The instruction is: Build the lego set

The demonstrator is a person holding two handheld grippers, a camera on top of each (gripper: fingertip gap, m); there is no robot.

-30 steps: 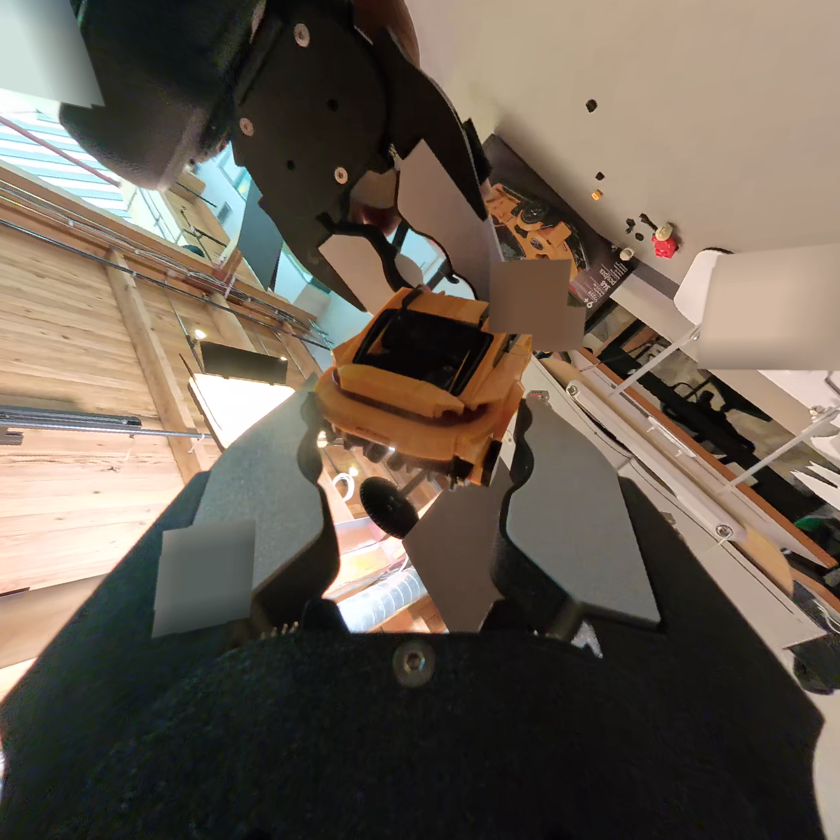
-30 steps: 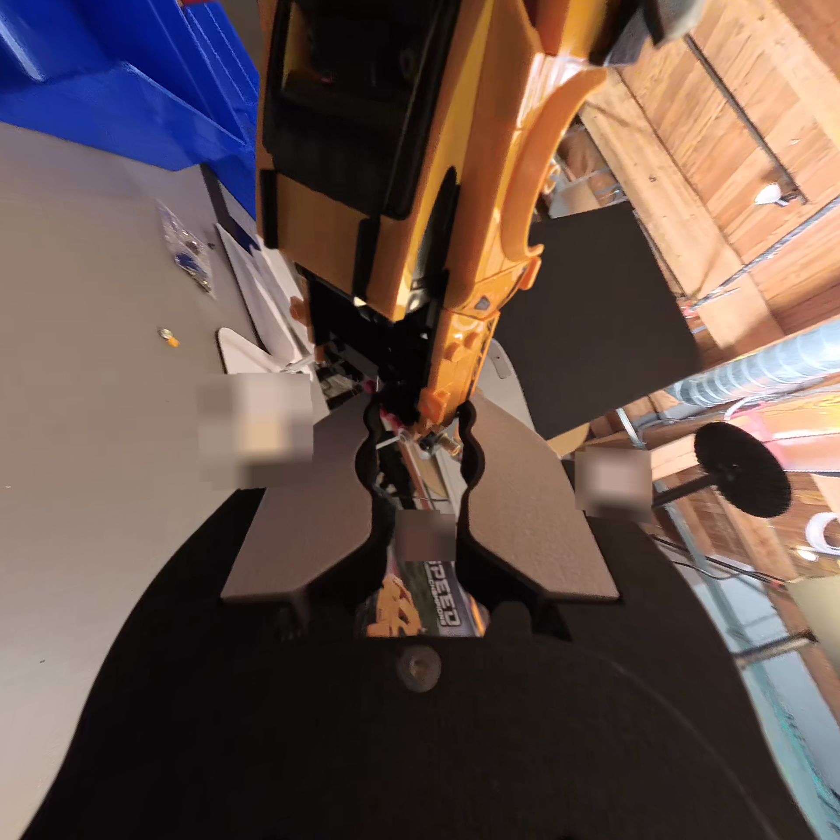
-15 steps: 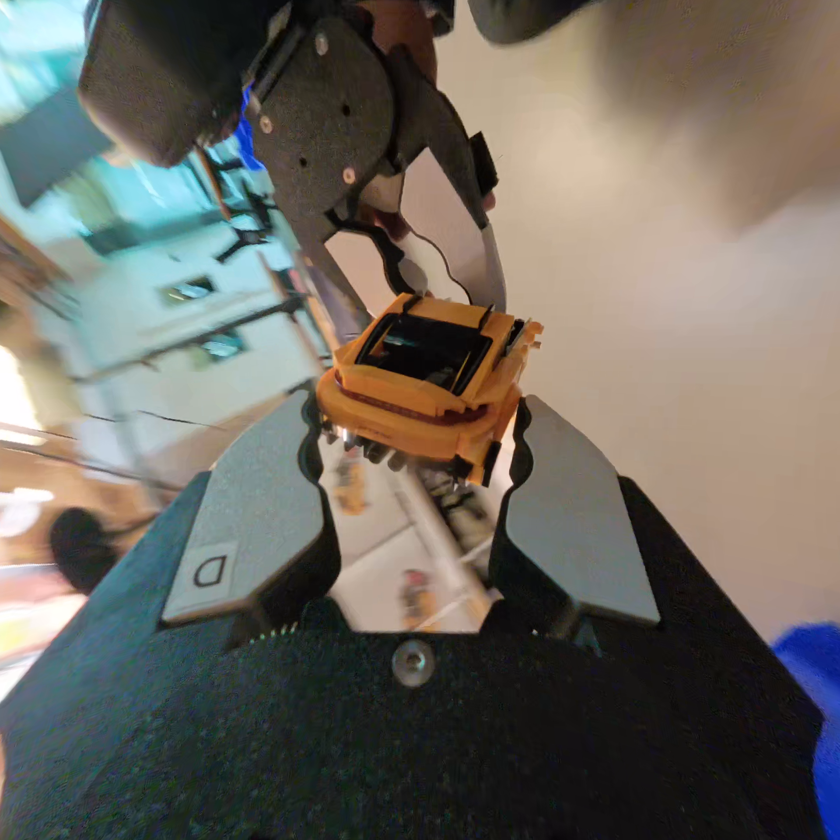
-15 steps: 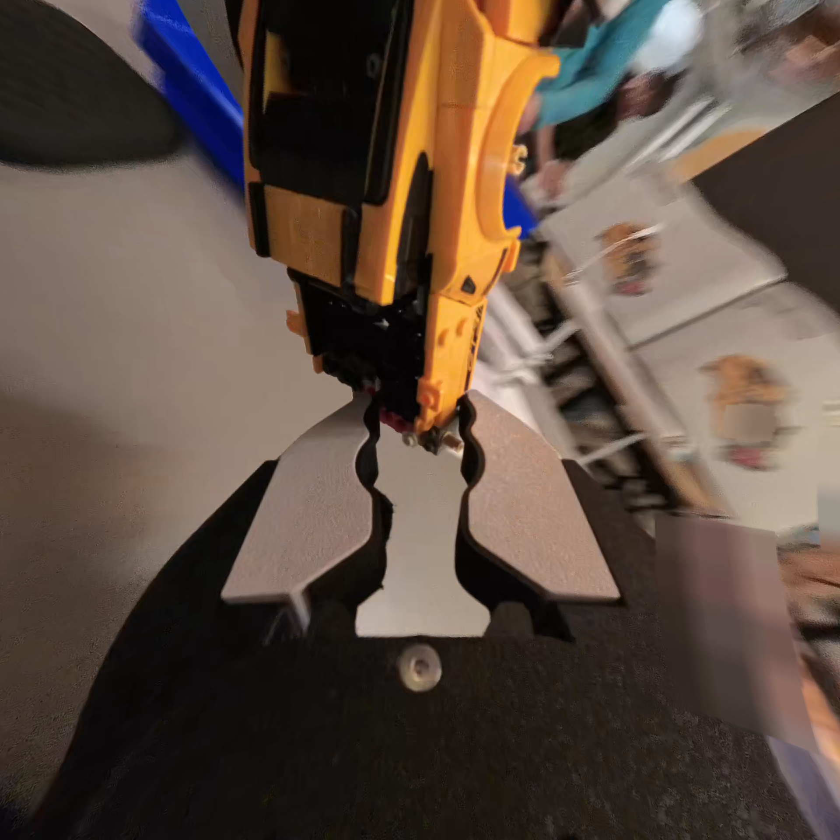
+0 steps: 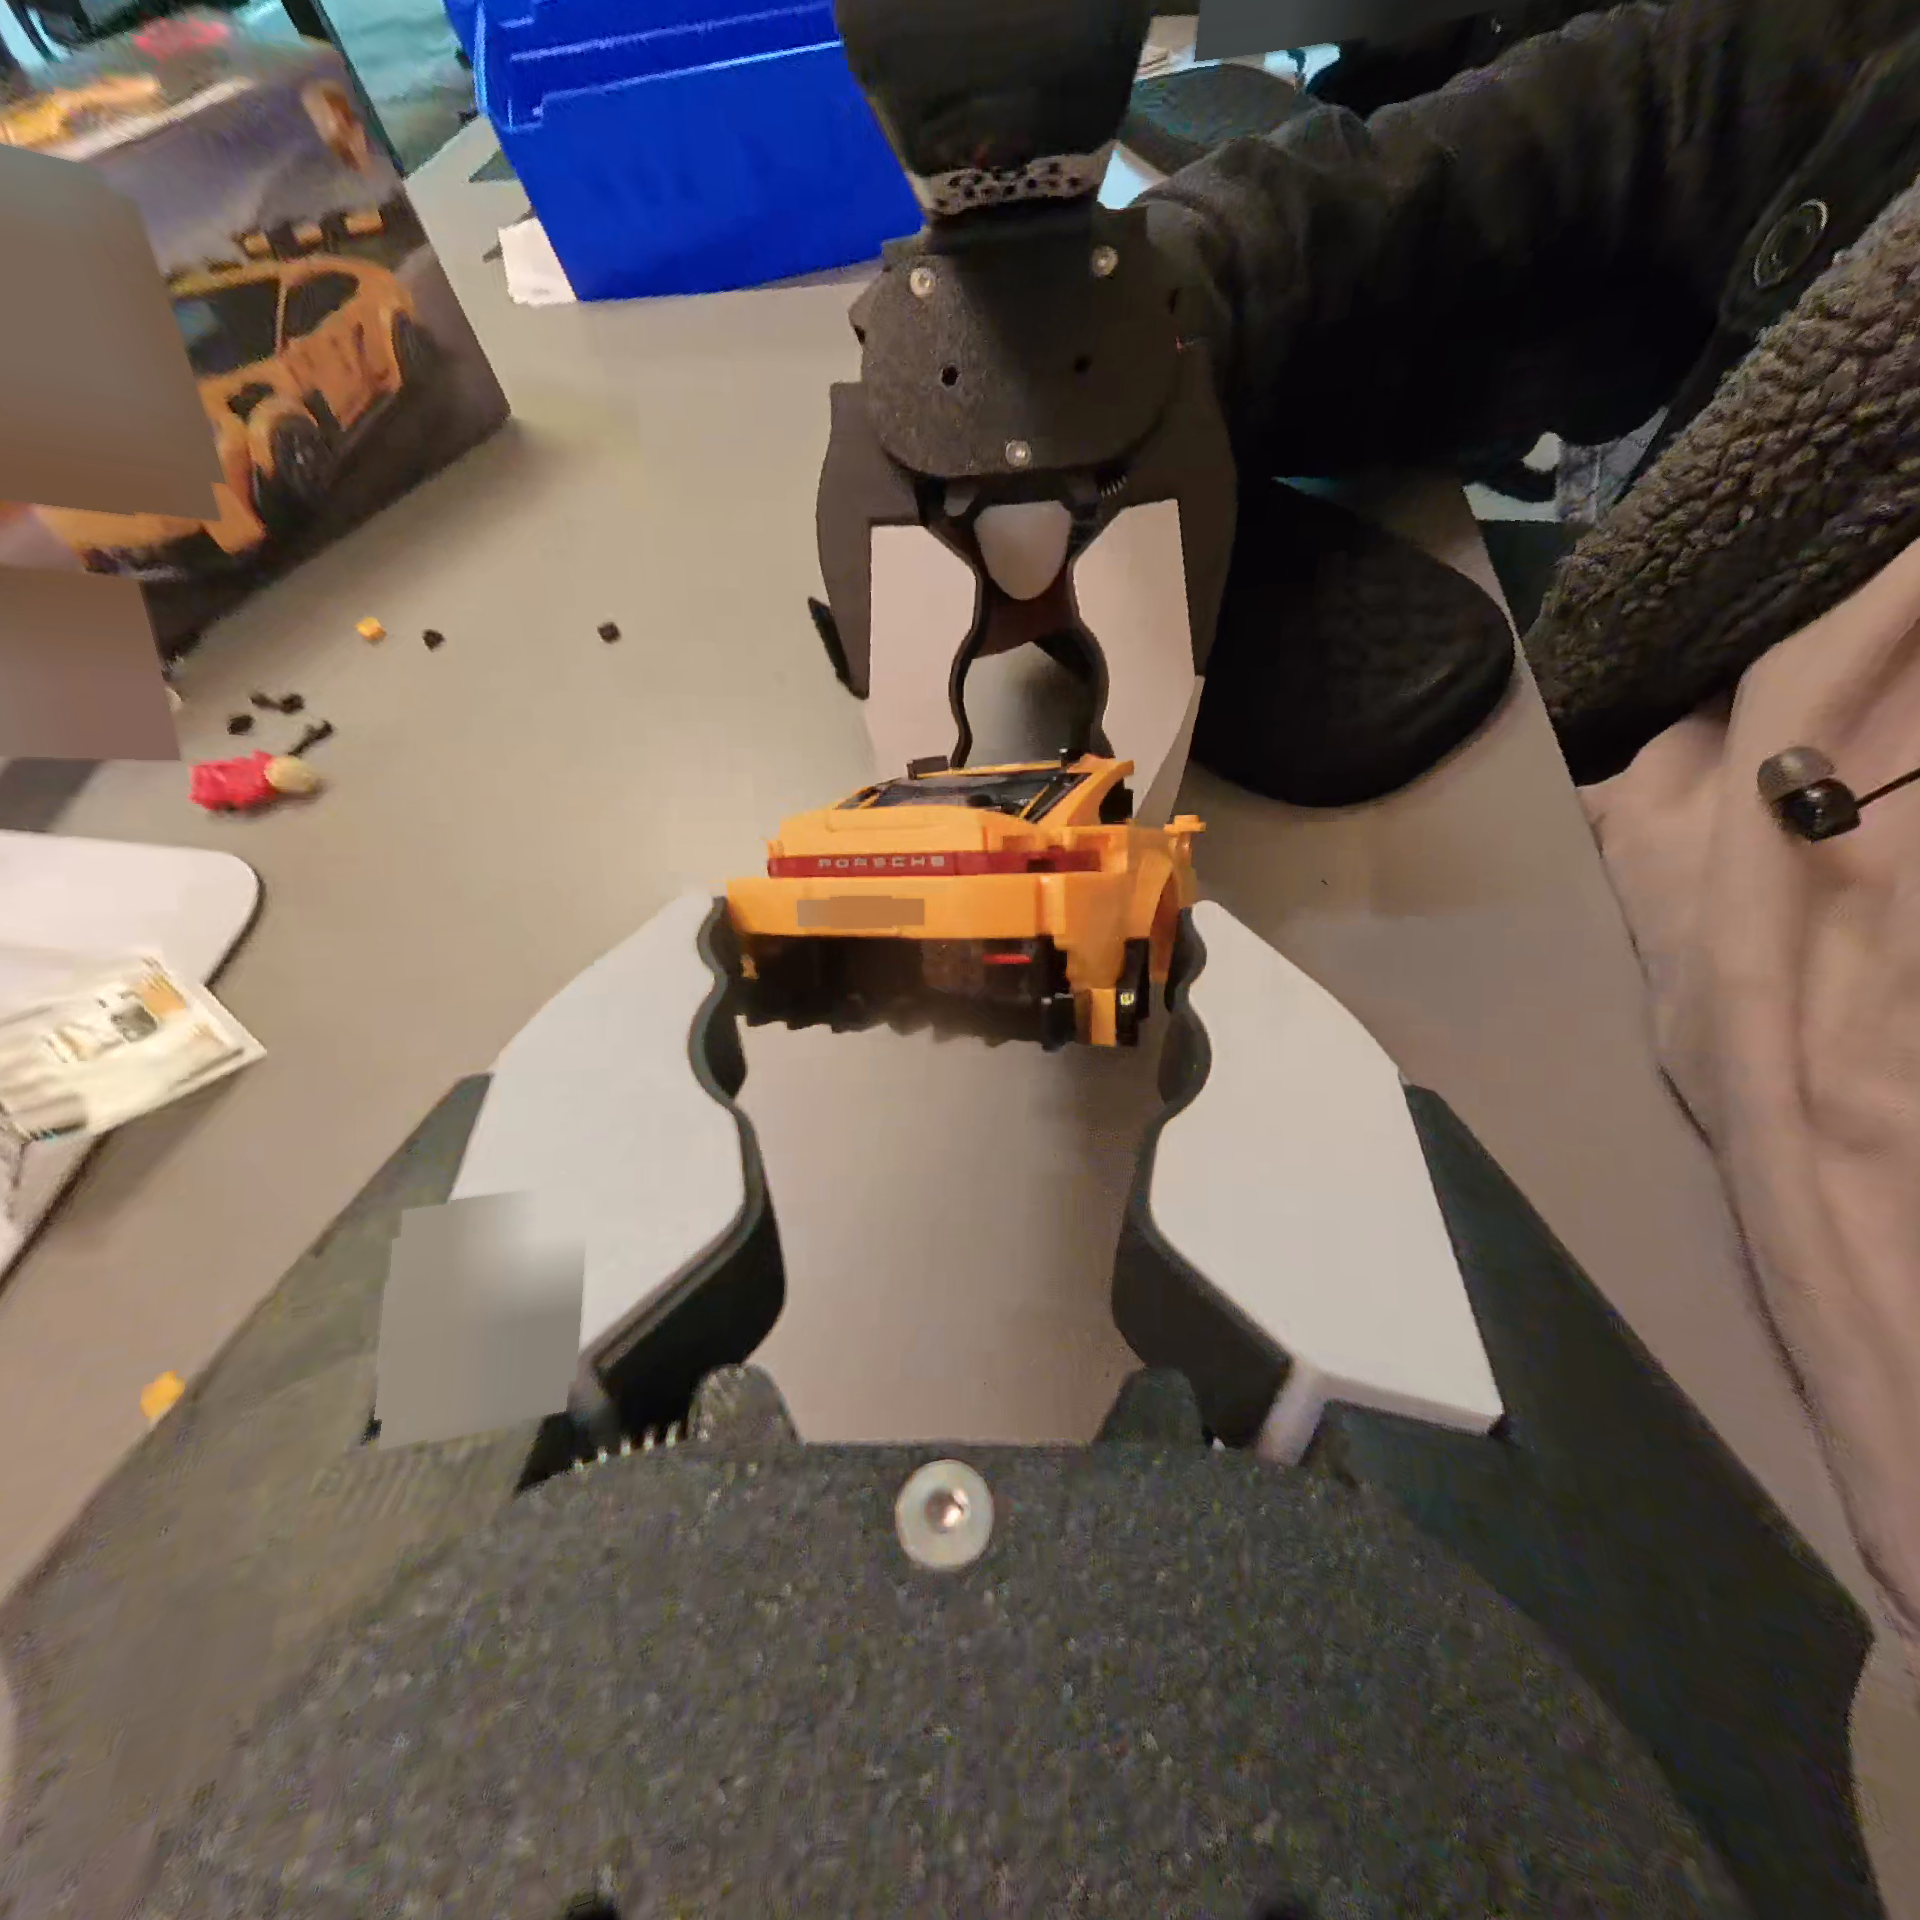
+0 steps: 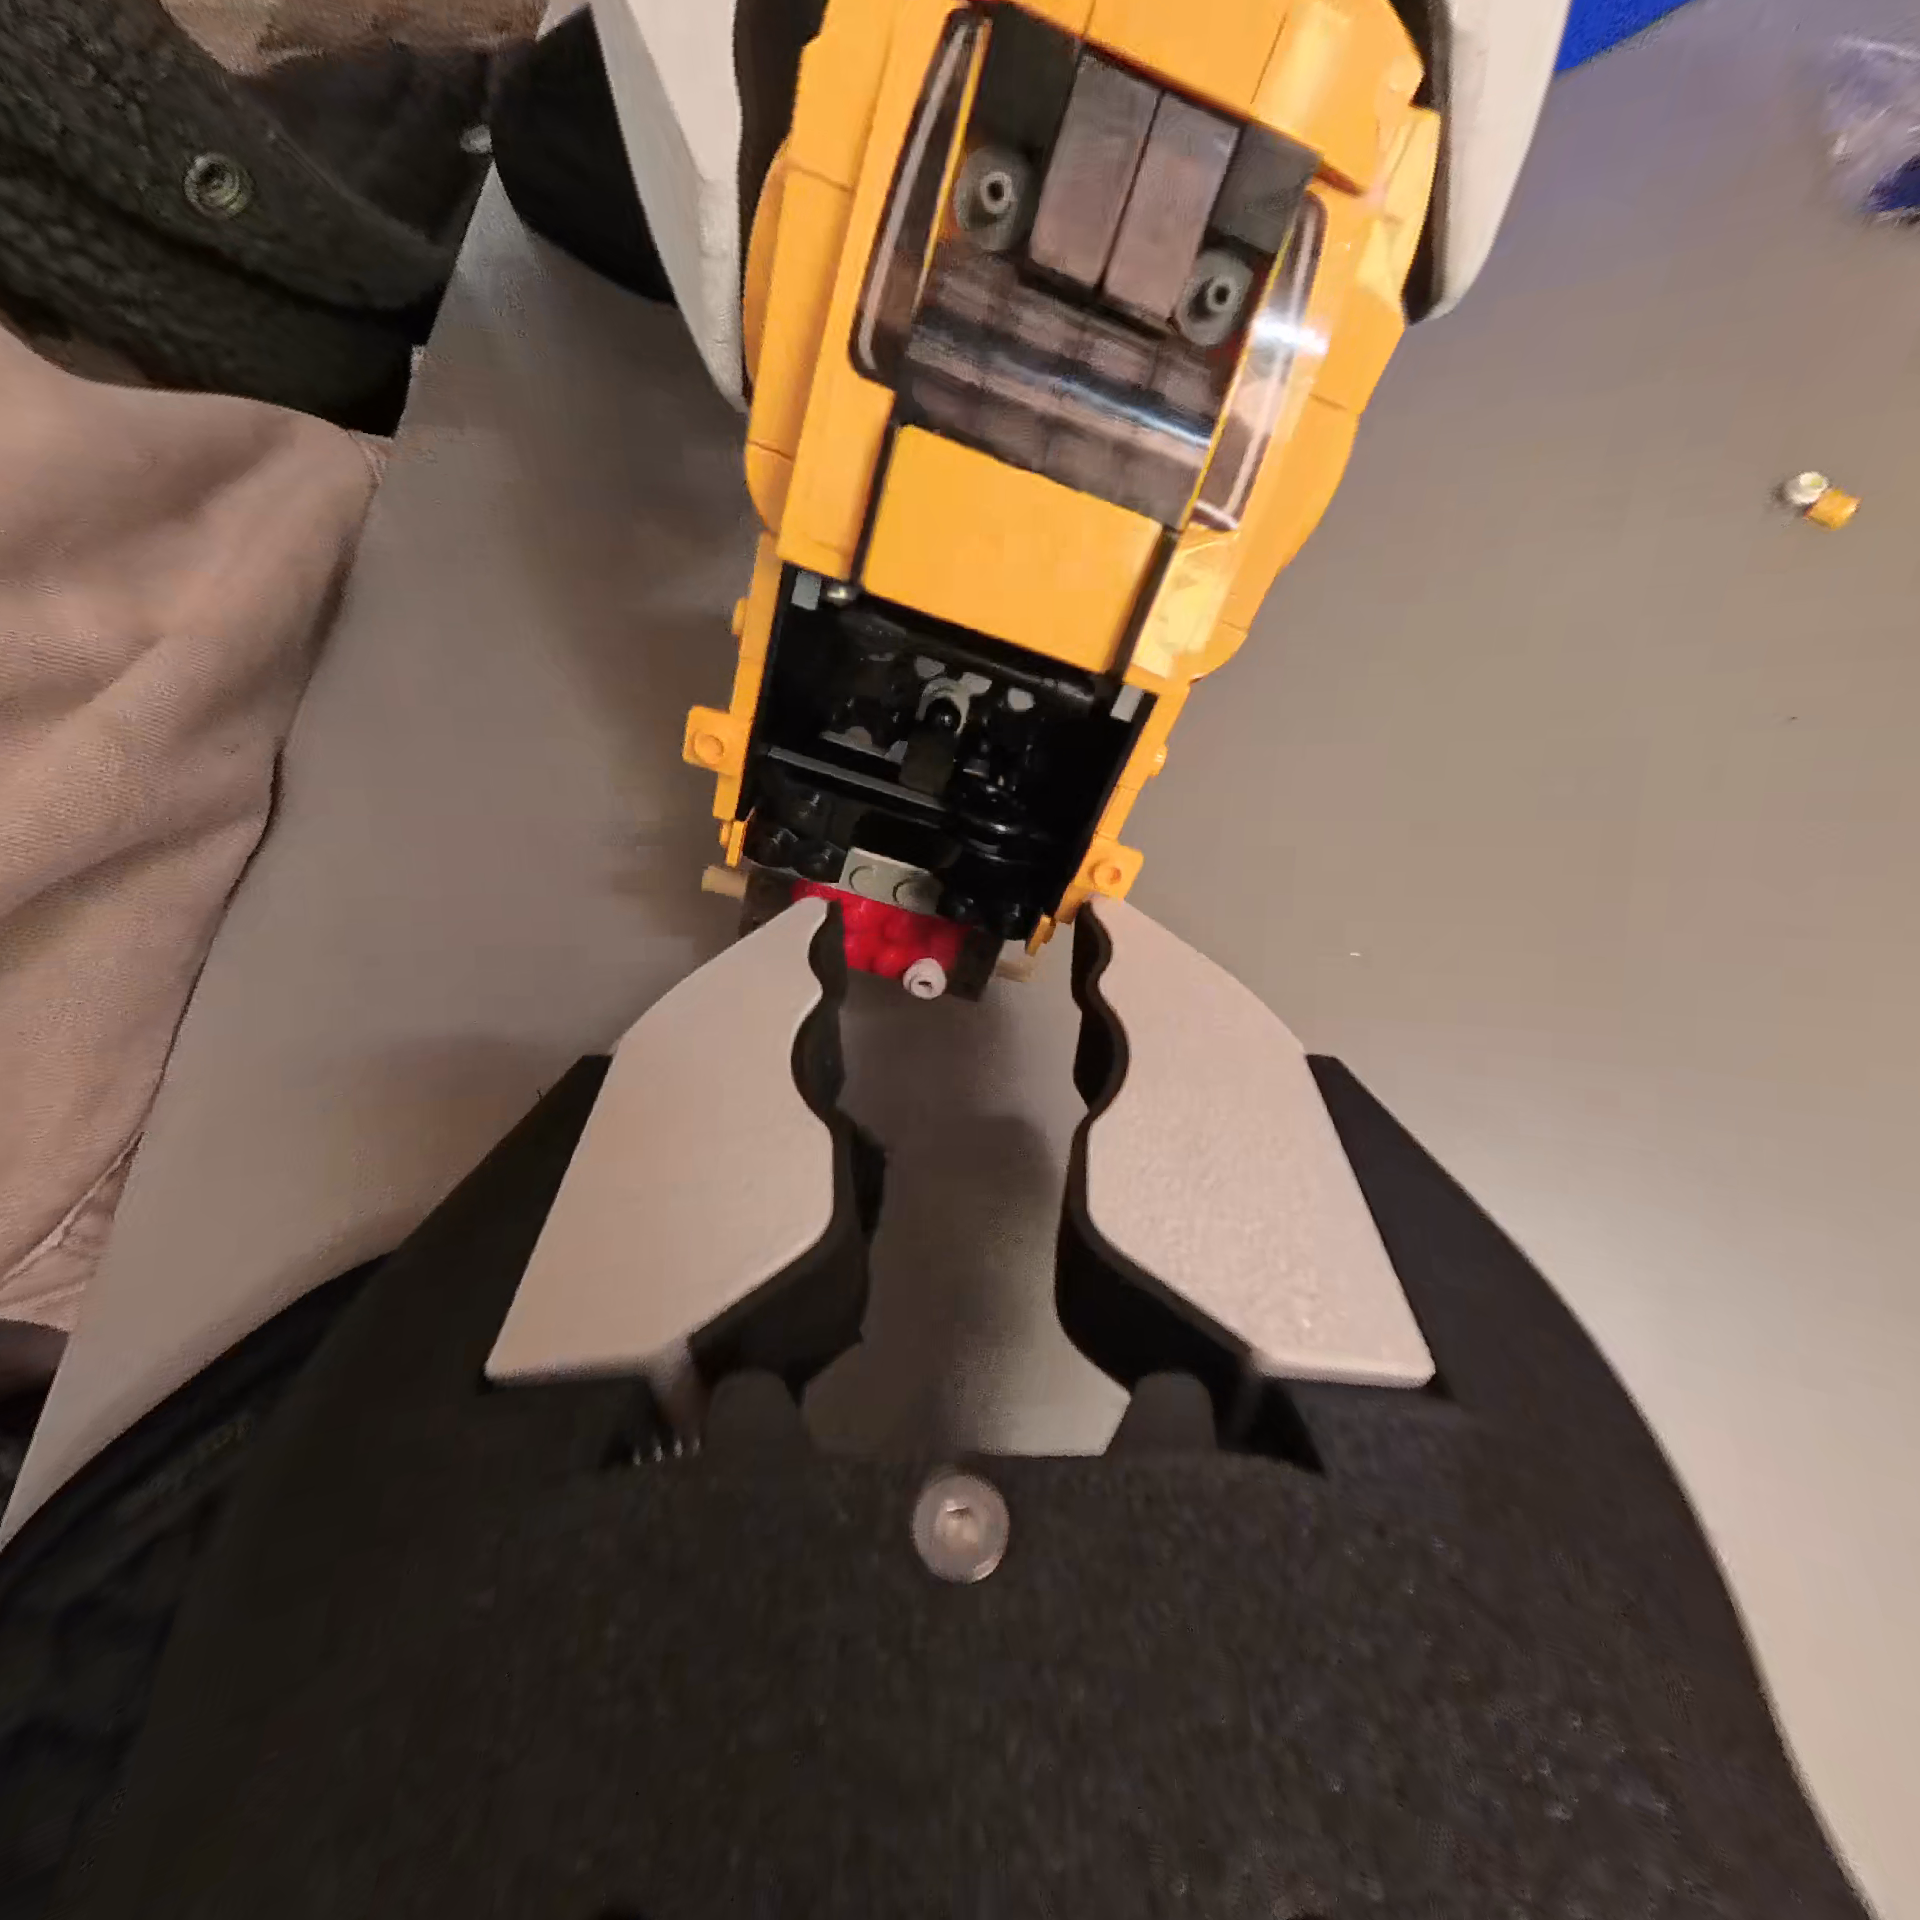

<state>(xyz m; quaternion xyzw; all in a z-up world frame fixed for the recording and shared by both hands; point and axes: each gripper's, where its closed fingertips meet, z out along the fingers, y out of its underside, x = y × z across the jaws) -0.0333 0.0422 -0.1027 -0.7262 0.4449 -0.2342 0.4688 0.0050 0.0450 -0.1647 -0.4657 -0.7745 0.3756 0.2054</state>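
Printed cardboard box (image 5: 312, 343) with car picture far left on grey table (image 5: 582, 831); blue plastic bins (image 5: 686, 145) behind, contents unseen; orange brick-built toy car (image 5: 966, 883) centre on table, rear clamped by left gripper (image 5: 951, 966); right gripper (image 6: 951, 940) spread at nose, right pad clear

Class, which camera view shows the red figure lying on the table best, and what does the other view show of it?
The left wrist view: the red figure lies in plain sight on the grey table, left of the orange toy car. The right wrist view does not show it at all.
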